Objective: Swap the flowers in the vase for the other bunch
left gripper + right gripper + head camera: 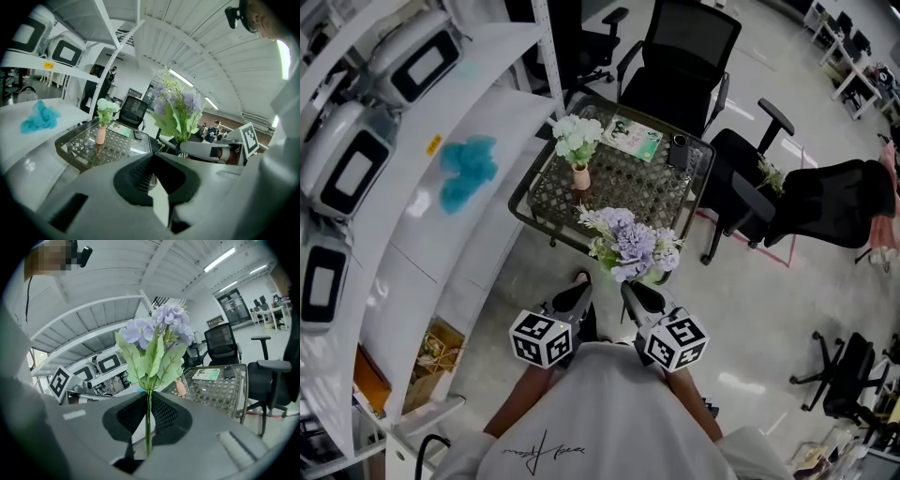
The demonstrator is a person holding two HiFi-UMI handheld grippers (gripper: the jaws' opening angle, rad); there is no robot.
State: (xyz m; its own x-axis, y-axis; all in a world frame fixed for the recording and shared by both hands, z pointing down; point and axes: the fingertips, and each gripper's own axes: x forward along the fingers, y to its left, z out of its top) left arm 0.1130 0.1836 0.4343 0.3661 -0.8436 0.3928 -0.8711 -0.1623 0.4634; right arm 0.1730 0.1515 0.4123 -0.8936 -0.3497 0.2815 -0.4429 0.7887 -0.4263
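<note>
- Pinches, with the right tongs (pixel 146 397), the thin green stem of the purple bunch (pixel 154 341); carries it upright, leaves and blooms fanning out above the jaws.
- Shows the left tongs (pixel 152 161) pressed fully together with nothing between them, just beside the right pair and level with it.
- Holds both in front of the person's chest, above the floor, with the purple blooms reaching over the near rim of the tabletop (pixel 530 217) in the head view.
- Leaves the pink vase (pixel 580 177) standing upright on the left part of that glass-and-mesh tabletop, well apart from both tongs, with the white bunch (pixel 577 136) in it.
- Places 1 booklet (pixel 632 137) flat near the far edge, behind the vase.
- Sets a white shelf (pixel 412 234) along the left with a blue cloth (pixel 469 171) on it, and black office chairs (pixel 689 56) beyond and right of the tabletop.
</note>
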